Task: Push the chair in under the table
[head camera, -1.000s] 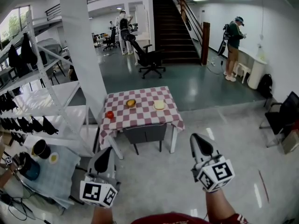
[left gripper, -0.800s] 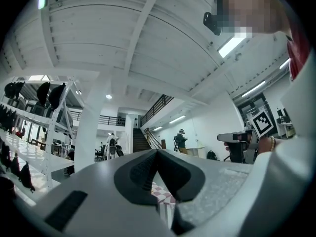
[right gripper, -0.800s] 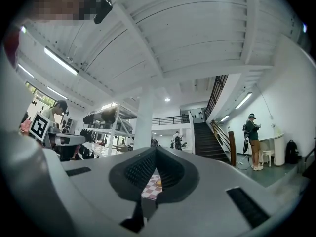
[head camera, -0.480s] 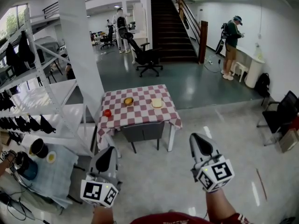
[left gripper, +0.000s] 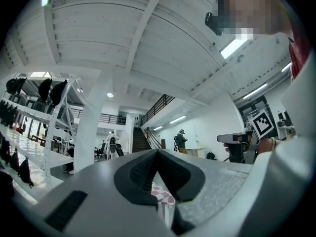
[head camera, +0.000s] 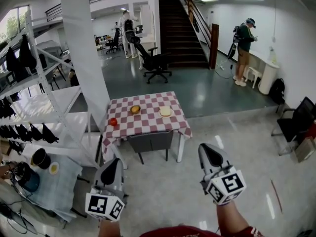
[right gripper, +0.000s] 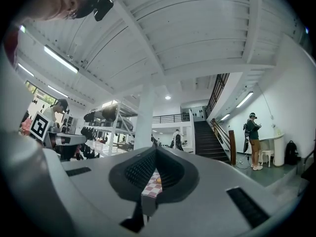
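While my left tool (head camera: 115, 163) and right tool (head camera: 207, 149) are closed and empty, the chair (head camera: 151, 141) sits tucked under the bench (head camera: 148, 123); any remaining push should meet its back squarely.

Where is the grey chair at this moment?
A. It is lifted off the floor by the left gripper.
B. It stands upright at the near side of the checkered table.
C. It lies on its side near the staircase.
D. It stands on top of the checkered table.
B: in the head view the grey chair stands on its legs at the near edge of the checkered table, with its back toward the camera.
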`<state>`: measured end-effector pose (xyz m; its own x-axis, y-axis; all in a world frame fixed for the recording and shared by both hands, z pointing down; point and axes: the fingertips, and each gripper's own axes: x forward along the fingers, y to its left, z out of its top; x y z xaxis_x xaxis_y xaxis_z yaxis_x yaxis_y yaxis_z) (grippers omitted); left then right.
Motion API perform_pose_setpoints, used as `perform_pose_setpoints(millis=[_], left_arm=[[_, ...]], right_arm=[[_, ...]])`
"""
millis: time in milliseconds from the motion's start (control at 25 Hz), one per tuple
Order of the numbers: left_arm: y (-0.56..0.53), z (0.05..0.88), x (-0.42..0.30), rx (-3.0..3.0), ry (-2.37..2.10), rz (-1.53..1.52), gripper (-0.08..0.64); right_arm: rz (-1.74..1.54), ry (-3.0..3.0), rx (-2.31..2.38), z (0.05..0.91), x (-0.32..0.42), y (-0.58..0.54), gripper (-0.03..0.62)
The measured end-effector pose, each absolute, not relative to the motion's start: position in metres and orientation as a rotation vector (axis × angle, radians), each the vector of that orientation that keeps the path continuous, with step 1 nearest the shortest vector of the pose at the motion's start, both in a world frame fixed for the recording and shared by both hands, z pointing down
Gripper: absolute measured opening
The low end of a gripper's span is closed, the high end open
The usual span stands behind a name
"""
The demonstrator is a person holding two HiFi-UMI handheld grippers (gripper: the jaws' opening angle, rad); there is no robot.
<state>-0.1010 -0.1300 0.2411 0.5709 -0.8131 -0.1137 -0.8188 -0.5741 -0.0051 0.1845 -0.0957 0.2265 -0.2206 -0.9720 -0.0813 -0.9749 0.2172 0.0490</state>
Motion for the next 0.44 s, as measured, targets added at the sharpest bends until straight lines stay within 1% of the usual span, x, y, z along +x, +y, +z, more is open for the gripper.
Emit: perform_pose_setpoints(millis=[440], left_arm=[[-0.1289,0.2423,-0.0967,-2.725,1.422,0.147,0.002]], right_arm=[[0.138,2.424,-1.94,0.2249,0.1873,-0.0966,0.0]])
